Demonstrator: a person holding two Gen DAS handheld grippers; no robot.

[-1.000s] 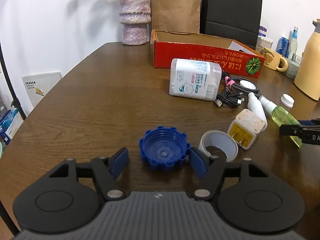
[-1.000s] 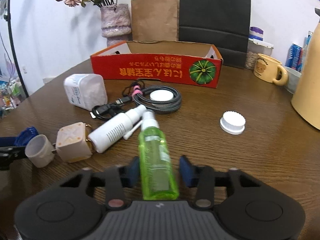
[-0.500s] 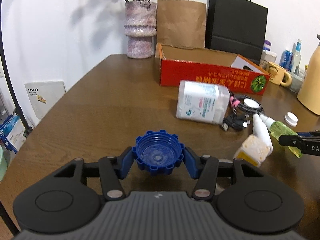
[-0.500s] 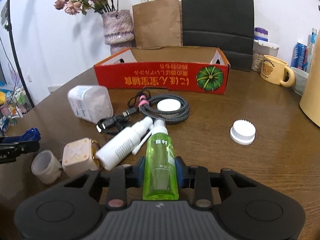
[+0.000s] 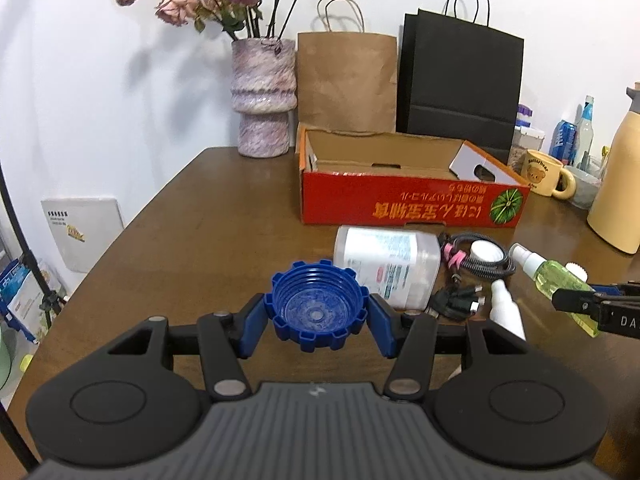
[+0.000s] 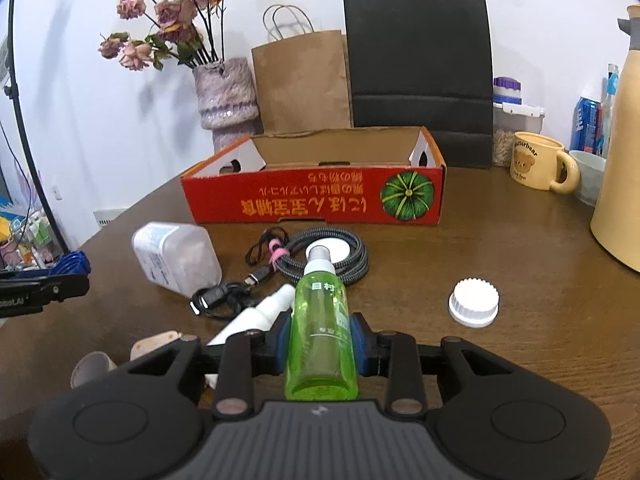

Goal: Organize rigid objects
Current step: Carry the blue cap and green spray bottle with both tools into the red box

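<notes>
1. Left gripper (image 5: 317, 322): fingers (image 5: 253, 326) clamped on the blue cap (image 5: 316, 305), held open side up above the near bench (image 5: 168, 248). Jaws closed in on it over the last second. Grip only on the toothed rim; risk of the cap pivoting or popping free if jolted.

2. Right gripper (image 6: 321, 342): fingers (image 6: 362, 342) narrow, pressed on both sides of the green spray bottle (image 6: 322, 320); nozzle pointing far, base toward the camera. Smooth round body held near mid-length; risk of sliding or nose-dipping if tilted on the way.

3. Red cardboard box (image 5: 408, 196), far centre, open top, judged the likely destination. Near wall stands high; low carry could clip cap or bottle against it and knock either loose.

4. Clutter between grippers and box: clear tub (image 5: 386, 264) lying on its side, coiled cable (image 6: 324, 258), white spray bottle (image 6: 256, 314). Risk of snagging the cable loop or rolling the white bottle on a low pass.

5. White cap (image 6: 474, 302), right of the green bottle, loose on the bench; easily swept off by a sideways swing.

6. Both grippers near each other, left's tip visible at the left edge of the right view; simultaneous travel toward the box risks a collision above it.

7. Mug (image 6: 542, 166) and tall cream flask (image 6: 620, 152), far right; overshoot past the box's right end could strike them.
</notes>
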